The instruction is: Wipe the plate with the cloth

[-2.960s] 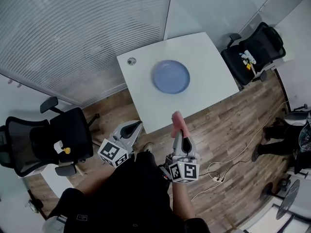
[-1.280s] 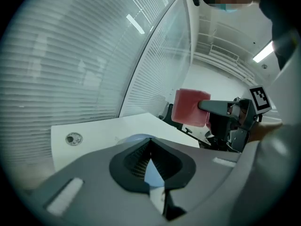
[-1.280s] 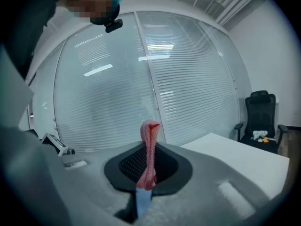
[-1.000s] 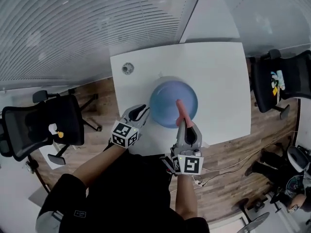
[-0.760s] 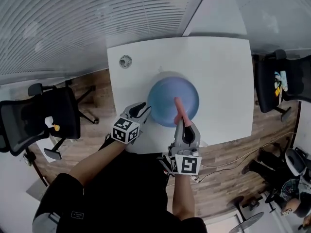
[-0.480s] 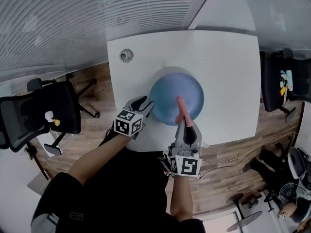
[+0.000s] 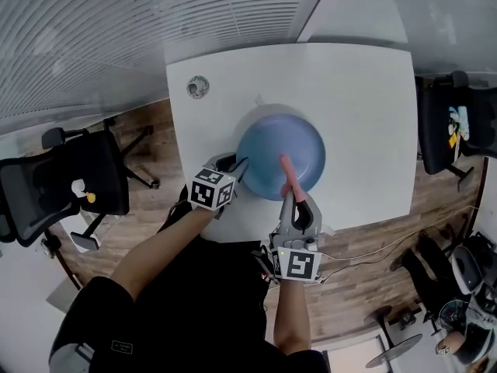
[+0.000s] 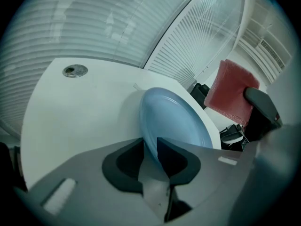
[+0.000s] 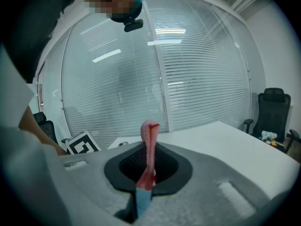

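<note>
A round blue plate (image 7: 279, 158) lies on the white table (image 7: 349, 92). My left gripper (image 7: 235, 168) is at the plate's near left rim. Its jaws have just been closing, and in the left gripper view the plate (image 8: 174, 119) has its rim pinched between the pads of the left gripper (image 8: 150, 147). My right gripper (image 7: 293, 195) is shut on a folded pink cloth (image 7: 286, 171) that sticks out forward over the plate's near part. In the right gripper view the cloth (image 9: 150, 145) stands upright between the jaws. The pink cloth (image 8: 230, 93) also shows at the right of the left gripper view.
A round metal grommet (image 7: 197, 87) sits in the table's far left corner. Black office chairs stand at the left (image 7: 70, 189) and right (image 7: 458, 123) of the table. A glass wall with blinds (image 7: 116, 29) runs behind it. Cables lie on the wooden floor (image 7: 373, 239).
The left gripper has come down and forward onto the plate's left rim. The right gripper with the cloth has sunk a little over the plate.
</note>
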The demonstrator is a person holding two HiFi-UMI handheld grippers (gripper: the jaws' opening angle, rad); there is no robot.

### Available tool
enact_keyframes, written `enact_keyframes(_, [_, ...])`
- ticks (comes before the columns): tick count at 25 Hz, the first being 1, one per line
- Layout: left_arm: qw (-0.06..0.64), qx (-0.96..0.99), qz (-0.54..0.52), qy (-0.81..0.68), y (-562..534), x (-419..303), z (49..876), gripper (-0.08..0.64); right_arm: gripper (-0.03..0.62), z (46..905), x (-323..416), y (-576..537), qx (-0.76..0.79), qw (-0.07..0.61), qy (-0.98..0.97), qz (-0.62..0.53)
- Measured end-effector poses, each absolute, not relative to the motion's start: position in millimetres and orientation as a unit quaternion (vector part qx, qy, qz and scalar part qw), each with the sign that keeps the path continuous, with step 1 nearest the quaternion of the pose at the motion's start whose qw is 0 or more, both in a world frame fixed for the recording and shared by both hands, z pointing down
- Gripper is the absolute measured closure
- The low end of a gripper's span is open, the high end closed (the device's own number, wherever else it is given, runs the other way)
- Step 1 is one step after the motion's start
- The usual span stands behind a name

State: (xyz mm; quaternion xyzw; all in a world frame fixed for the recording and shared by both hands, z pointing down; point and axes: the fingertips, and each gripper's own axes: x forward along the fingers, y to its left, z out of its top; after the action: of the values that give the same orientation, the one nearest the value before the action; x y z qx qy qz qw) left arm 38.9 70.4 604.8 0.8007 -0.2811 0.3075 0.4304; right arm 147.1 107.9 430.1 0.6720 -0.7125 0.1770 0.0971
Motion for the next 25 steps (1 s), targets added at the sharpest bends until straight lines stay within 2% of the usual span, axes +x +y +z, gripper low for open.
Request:
enact_keyframes(7, [0.426,0.797,0.317,-0.289,71,24,603,0.531,0.581,447,123,103,0.632,0.130,-0.742,0.186])
enact_keyframes(13, [0.441,0.789,0.320,-0.284,80,13,606,0.538,0.581,488,91,103,0.569,0.231,-0.760,0.212])
enact_keyframes(25, [0.441,0.793,0.315,-0.278,86,2,605,0.540,0.581,563,44,109,0.414,0.377,-0.804,0.199])
